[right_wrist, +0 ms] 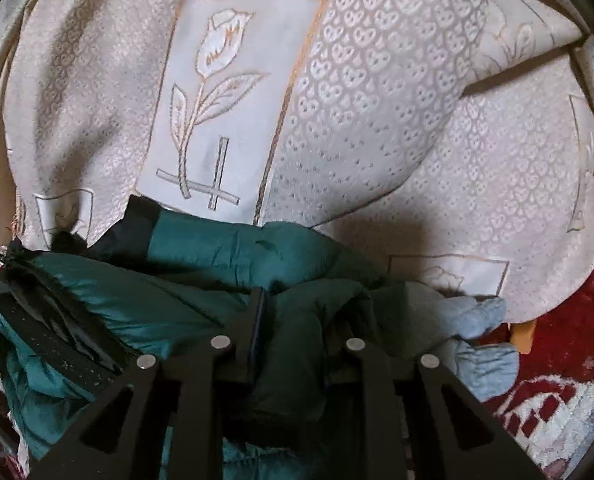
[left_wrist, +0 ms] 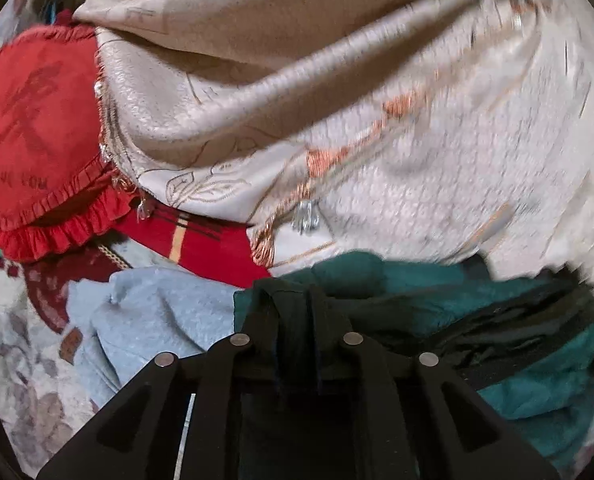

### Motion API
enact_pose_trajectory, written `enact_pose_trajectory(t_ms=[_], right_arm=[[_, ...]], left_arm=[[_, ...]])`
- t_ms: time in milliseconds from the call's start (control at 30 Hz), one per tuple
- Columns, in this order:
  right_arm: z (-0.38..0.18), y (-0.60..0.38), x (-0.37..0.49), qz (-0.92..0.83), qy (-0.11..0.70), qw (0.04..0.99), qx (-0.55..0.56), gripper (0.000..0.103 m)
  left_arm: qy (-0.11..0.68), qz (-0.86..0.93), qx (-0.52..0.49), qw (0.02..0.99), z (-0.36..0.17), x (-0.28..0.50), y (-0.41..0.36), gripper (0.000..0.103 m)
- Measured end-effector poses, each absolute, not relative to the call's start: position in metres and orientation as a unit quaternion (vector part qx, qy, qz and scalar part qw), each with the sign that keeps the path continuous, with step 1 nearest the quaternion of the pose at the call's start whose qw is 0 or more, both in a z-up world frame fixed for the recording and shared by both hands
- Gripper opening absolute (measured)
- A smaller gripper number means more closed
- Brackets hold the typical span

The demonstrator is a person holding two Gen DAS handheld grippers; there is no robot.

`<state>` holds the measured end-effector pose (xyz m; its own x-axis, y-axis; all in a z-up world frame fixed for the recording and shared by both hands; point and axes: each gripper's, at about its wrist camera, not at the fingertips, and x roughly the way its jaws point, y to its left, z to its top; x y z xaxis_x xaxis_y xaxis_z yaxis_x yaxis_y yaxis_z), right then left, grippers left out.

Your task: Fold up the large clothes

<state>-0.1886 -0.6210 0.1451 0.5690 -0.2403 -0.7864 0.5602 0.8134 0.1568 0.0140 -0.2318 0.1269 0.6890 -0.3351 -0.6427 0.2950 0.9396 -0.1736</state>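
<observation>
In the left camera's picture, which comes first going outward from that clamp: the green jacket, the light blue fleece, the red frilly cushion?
1. Green jacket: pinched in the left gripper, spreading to the right.
2. Light blue fleece: just left of the fingers, below the cushion.
3. Red frilly cushion: far left and higher up, partly under the cream embroidered cloth.

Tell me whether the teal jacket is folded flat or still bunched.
Bunched. The teal jacket lies in rumpled puffy heaps, gripped by the right gripper and left gripper; no flat, squared fold shows.
</observation>
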Motion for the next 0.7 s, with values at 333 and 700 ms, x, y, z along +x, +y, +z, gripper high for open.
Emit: enact_pose_trajectory(t_ms=[333,700], right_arm=[[0.138,-0.628,-0.186,-0.235,0.389,0.855,0.249,0.023],[0.188,-0.629,-0.235,-0.158,0.305,0.881,0.325,0.085]], left_arm=[[0.286,-0.214,-0.090,0.930,0.168,-0.051,-0.184,0.031],[0.373,-0.185,0.020,0.909,0.102,-0.048,-0.245,0.033]])
